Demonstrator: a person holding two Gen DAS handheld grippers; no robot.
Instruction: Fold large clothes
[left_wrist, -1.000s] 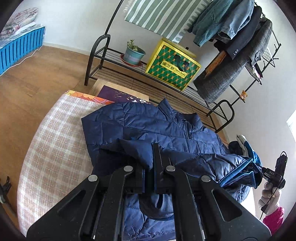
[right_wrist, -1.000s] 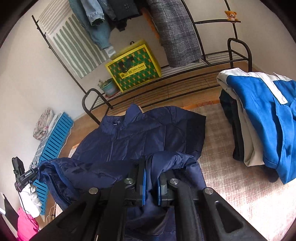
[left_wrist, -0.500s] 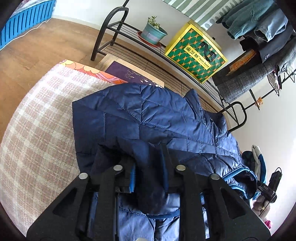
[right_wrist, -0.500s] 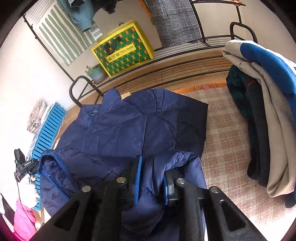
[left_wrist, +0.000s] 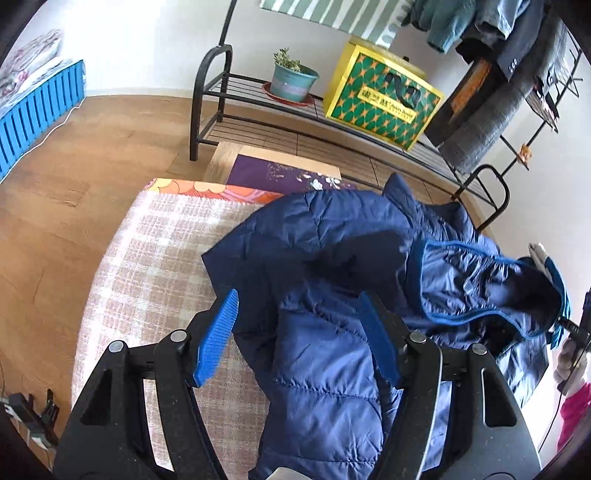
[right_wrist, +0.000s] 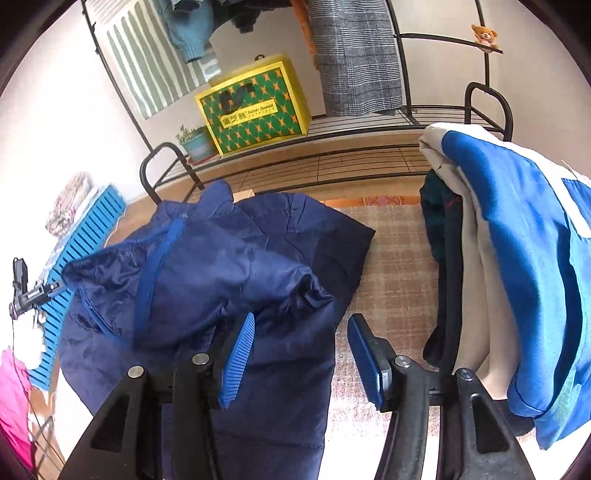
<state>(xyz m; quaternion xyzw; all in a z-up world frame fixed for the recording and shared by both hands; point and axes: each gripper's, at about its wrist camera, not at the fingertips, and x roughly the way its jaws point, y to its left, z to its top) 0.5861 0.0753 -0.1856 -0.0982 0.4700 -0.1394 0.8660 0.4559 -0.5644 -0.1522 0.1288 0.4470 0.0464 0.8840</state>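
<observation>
Hovering over the plaid-covered bench (left_wrist: 155, 258), left gripper (left_wrist: 299, 332) has jaws spread, nothing pinched; right gripper (right_wrist: 301, 347) likewise spread and empty. Navy puffer jacket (left_wrist: 332, 280) lies mid-bench, lower part doubled up toward its collar. Stacked clothes (right_wrist: 509, 258) crowd the right edge. Metal rack (right_wrist: 332, 162) beyond the far edge.

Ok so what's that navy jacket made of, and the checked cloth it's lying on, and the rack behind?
The navy jacket looks like quilted synthetic shell, perhaps nylon: stitched puffy panels, slight sheen, brighter blue trim. The checked cloth appears woven, matte and slightly fuzzy, maybe wool or cotton. The rack looks like black painted metal tubing with wire shelves.
</observation>
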